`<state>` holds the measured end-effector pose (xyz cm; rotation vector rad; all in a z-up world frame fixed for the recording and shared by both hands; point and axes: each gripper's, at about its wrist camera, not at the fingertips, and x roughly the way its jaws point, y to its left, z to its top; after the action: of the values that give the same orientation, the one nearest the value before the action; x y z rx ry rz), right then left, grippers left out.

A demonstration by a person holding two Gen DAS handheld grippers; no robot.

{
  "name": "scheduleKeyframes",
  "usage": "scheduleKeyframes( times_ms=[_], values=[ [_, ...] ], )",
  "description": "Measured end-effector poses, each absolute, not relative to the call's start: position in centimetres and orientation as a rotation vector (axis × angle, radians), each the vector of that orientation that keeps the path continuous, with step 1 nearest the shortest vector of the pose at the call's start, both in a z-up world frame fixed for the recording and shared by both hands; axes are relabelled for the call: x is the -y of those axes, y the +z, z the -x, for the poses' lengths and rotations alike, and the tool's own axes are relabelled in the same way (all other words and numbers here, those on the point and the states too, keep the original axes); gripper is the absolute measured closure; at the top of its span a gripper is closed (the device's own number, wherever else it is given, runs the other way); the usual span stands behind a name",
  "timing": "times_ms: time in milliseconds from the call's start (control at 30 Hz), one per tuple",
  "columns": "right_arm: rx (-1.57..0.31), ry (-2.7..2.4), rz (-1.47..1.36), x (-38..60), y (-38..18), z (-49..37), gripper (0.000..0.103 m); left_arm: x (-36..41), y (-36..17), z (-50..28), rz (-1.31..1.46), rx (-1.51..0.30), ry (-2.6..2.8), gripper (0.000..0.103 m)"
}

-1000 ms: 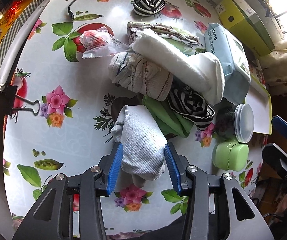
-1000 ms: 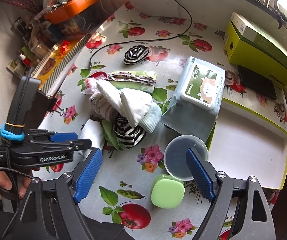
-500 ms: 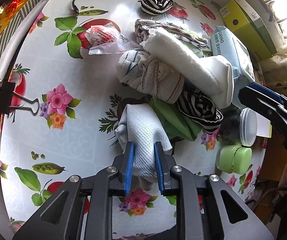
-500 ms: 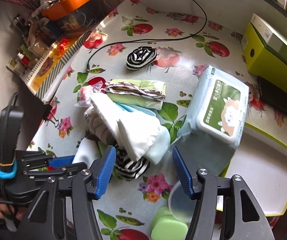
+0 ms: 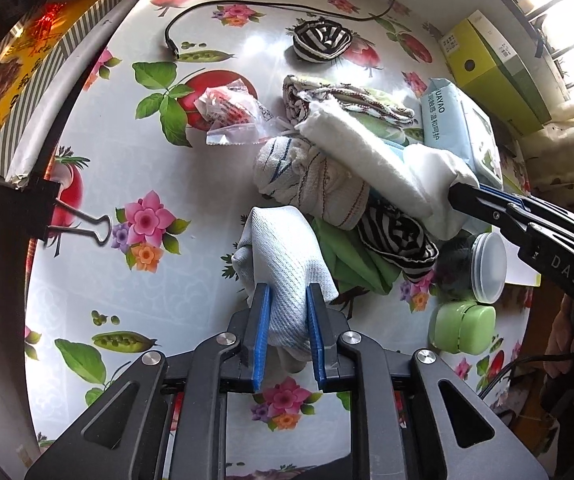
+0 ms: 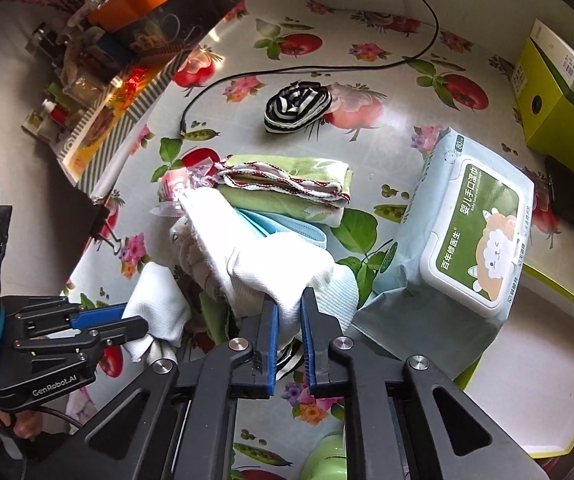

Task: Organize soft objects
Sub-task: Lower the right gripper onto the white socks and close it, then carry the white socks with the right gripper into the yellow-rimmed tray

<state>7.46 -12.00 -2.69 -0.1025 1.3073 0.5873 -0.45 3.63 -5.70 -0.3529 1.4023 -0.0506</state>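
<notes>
A heap of cloths lies mid-table on the flowered oilcloth. My left gripper (image 5: 287, 292) is closing its jaws, and the blue pads press the near end of a white waffle cloth (image 5: 283, 240) at the heap's near left. My right gripper (image 6: 287, 304) is shut on the near end of a thick white towel (image 6: 271, 268) that lies on top of the heap. In the left wrist view the right gripper (image 5: 453, 196) pinches that white towel (image 5: 367, 160) from the right. Under the towel lie a cream striped towel (image 5: 311, 184), a green cloth (image 5: 351, 264) and a black-and-white striped cloth (image 5: 395, 232).
A striped sock ball (image 6: 297, 106) and a black cable (image 5: 247, 4) lie at the far side. Folded green cloths (image 6: 287, 188) sit behind the heap. A wet-wipes pack (image 6: 471, 240), yellow-green tray (image 6: 527, 380), green jar (image 5: 461, 330) and lidded tub (image 5: 487, 268) crowd the right. A binder clip (image 5: 79, 224) sits left.
Both grippers went from open to shut. The left closed on the waffle cloth. The right moved in over the heap and closed on the white towel's end.
</notes>
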Motion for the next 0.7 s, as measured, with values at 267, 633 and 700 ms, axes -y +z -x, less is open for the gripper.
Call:
scheduleKeyframes(
  times_ms=[267, 633, 700],
  values=[
    [-1.221, 0.593, 0.002, 14.4, 1.5, -6.0, 0.093, -2.7, -2.1, -0.1, 0.319, -1.328, -0.073, 0.086],
    [-1.154, 0.460, -0.105, 21.9, 4.1, -4.3, 0.093, 1.6, 1.5, -2.2, 0.229, -1.265, -0.174, 0.086],
    [-1.150, 0.428, -0.125, 23.5, 4.0, -4.1, 0.093, 2.8, 2.1, -2.7, 0.204, -1.254, -0.198, 0.086]
  ],
)
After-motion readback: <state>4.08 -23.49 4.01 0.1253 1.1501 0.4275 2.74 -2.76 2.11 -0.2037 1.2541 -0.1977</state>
